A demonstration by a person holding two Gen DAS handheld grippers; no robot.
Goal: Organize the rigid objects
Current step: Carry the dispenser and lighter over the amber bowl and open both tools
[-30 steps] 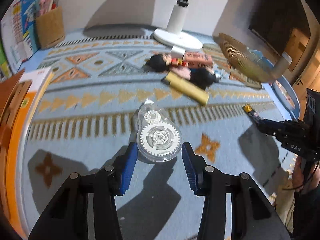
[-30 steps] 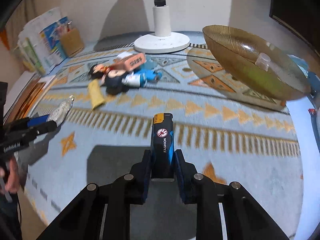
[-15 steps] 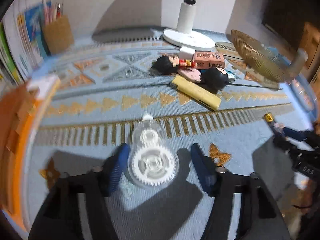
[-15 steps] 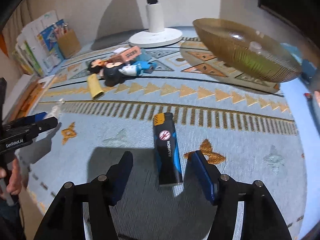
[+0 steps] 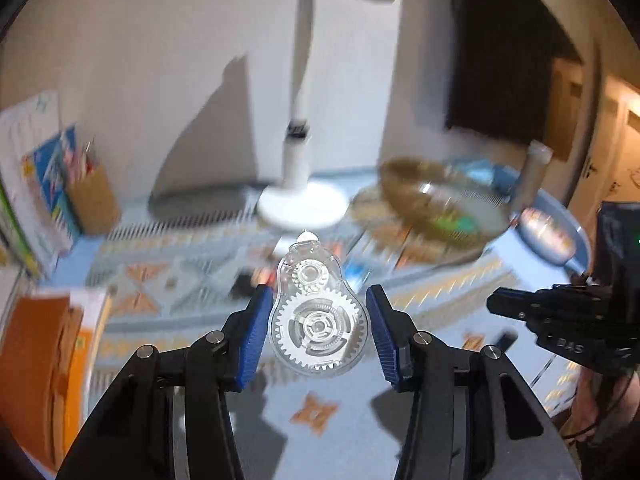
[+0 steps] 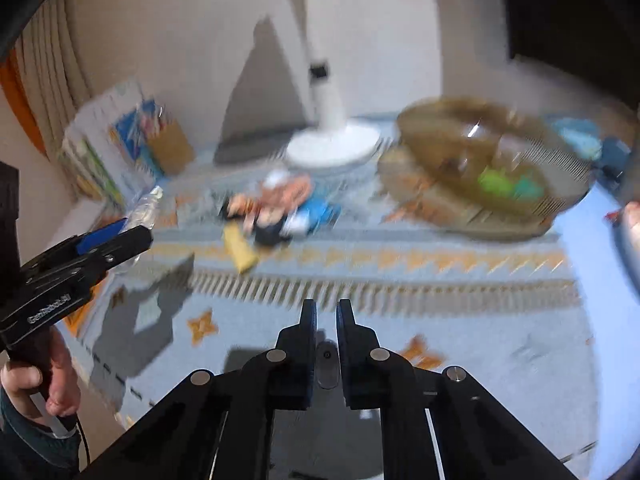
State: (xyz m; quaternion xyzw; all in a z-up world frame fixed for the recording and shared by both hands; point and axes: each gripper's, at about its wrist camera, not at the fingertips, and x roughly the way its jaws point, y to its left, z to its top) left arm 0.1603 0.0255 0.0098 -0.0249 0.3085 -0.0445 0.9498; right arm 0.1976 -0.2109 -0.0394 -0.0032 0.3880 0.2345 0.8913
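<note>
My left gripper (image 5: 318,320) is shut on a clear plastic correction-tape dispenser (image 5: 318,322) with white gears and holds it lifted above the blue patterned rug (image 5: 360,420). The dispenser also shows in the right wrist view (image 6: 146,208), in the left gripper's (image 6: 116,236) jaws. My right gripper (image 6: 325,312) is shut and empty above the rug; the black and blue lighter is out of view. A pile of small toys and a yellow block (image 6: 240,250) lies mid-rug. An amber glass bowl (image 6: 488,160) with green and blue items stands at the right.
A white fan stand (image 6: 332,144) stands at the back by the wall. A cardboard pen holder and books (image 5: 88,200) sit at the back left. Orange and white books (image 5: 44,360) lie at the left rug edge. Both views are motion-blurred.
My left gripper closed on the dispenser and lifted it off the rug. My right gripper released the lighter, pulled up and away and closed empty; the lighter left its view.
</note>
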